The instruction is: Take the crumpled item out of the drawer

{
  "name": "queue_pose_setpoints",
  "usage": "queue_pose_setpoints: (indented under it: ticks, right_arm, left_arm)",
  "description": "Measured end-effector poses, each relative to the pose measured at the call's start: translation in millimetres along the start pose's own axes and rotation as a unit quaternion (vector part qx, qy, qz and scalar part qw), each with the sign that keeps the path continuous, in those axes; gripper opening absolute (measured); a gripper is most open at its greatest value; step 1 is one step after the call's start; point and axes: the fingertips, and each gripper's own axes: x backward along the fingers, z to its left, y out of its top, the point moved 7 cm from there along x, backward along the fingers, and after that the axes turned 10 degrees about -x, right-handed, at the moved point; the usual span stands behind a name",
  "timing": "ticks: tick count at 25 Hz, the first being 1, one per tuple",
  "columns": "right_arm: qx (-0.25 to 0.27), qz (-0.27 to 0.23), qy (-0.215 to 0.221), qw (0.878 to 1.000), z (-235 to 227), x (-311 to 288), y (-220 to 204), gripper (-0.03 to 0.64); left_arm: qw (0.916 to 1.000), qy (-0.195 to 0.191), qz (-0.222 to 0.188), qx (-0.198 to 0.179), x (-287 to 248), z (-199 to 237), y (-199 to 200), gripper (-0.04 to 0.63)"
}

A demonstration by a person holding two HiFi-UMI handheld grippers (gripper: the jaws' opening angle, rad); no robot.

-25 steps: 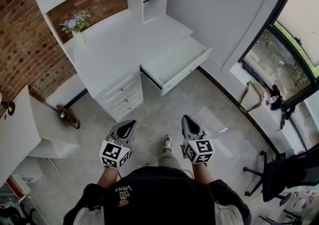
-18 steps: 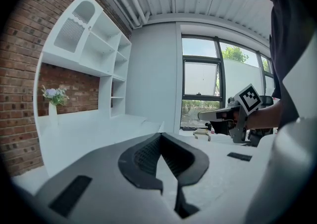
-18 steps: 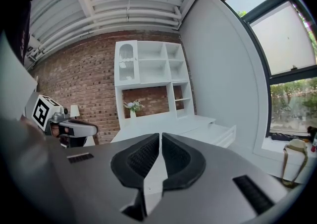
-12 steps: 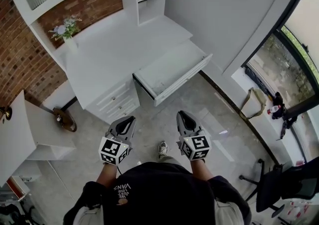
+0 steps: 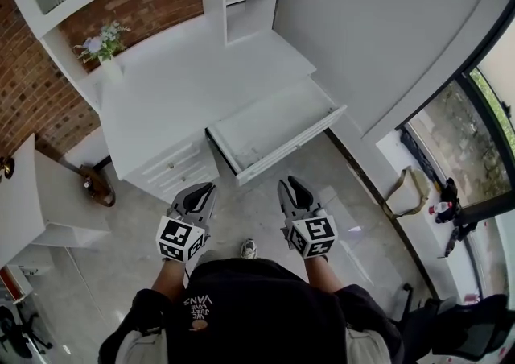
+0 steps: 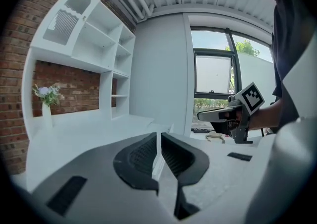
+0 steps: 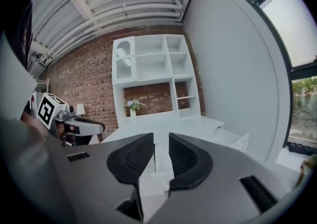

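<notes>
I am standing on the floor [image 5: 265,193], a little way back from the white table [image 5: 185,80]. The drawer [image 5: 294,145] sticks out from the right side of the table, and it is pulled open. It is far from both my tools, so I cannot reach in from here.

My left tool [image 5: 205,189] is closed. Its two black pads sit together with only a thin line between them, and nothing is in there. My right tool [image 5: 288,184] is opening up. There is a small gap between its pads, and I only see the table through it. It holds nothing.

The crumpled item should be in the drawer, but I cannot see it. The inside of the drawer looks plain white from up here. Maybe the item is white too, or it hides behind the front wall. I cannot tell.

I think a crumpled thing will be light and soft, like squashed paper or cloth. It will not break. It may squash more if I squeeze hard, and it may slide on the smooth drawer bottom if I push it. So I think I should open my right tool wide, come down from above, and pinch a bumpy fold that sticks up. A soft squeeze should be enough. Then I would lift it straight up so it does not catch on the drawer wall.
</notes>
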Motion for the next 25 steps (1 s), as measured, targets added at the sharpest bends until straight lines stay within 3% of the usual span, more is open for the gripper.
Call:
queue_pose_setpoints:
  ticks: [11,25]
  right_arm:
    - [0.035,0.060,0.023,0.997,-36.5,-49.2,-4.0,0.091]
    - [0.059,0.141,-0.003,0.988,-54.5,-153.6,-21.3,0.101]
  left_arm:
    - [0.9994,0.021,0.012,0.026,-31.6,17.8,-7.7,0.012]
    - [0.9989,-0.033,0.020,0.026,-87.1,88.7,-17.4,0.034]
